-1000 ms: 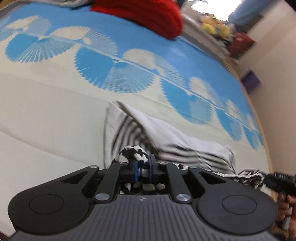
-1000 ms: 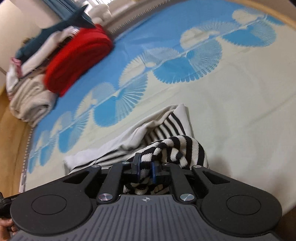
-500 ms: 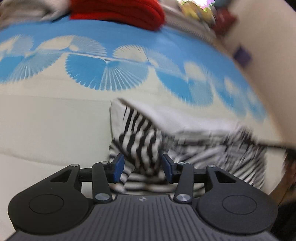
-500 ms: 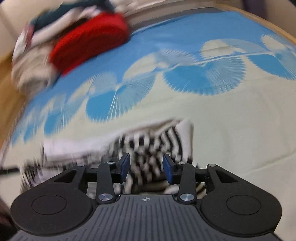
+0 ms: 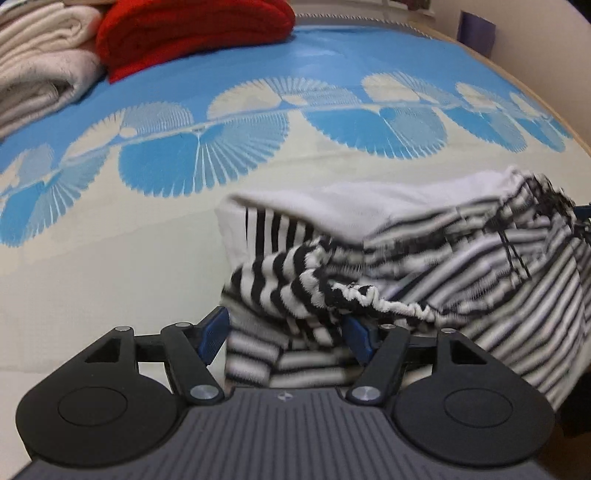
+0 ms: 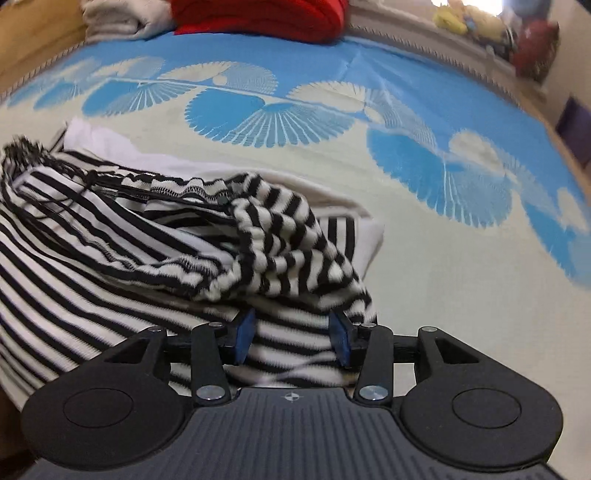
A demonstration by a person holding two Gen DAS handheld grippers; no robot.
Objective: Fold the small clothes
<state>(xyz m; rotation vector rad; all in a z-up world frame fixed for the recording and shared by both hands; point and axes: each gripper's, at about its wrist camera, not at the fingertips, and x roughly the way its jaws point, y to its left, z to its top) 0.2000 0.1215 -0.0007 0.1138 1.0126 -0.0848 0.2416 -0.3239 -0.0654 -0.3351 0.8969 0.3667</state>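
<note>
A small black-and-white striped garment (image 5: 436, 258) lies bunched on the bed, its white inside showing along the far edge. It also shows in the right wrist view (image 6: 147, 251). My left gripper (image 5: 286, 336) is open, its blue pads on either side of the garment's near left corner. My right gripper (image 6: 293, 338) is open too, its pads astride the near right corner. Neither grips the cloth.
The bed cover (image 5: 110, 236) is cream with blue fan patterns. A folded red blanket (image 5: 184, 29) and cream towels (image 5: 40, 70) are stacked at the far left. A wooden bed edge (image 6: 33, 44) and a dark purple object (image 5: 476, 33) lie at the sides.
Both grippers were shut on the garment's corners a second ago. They have opened and let the cloth drop onto itself, and both views have swung round toward the pile.
</note>
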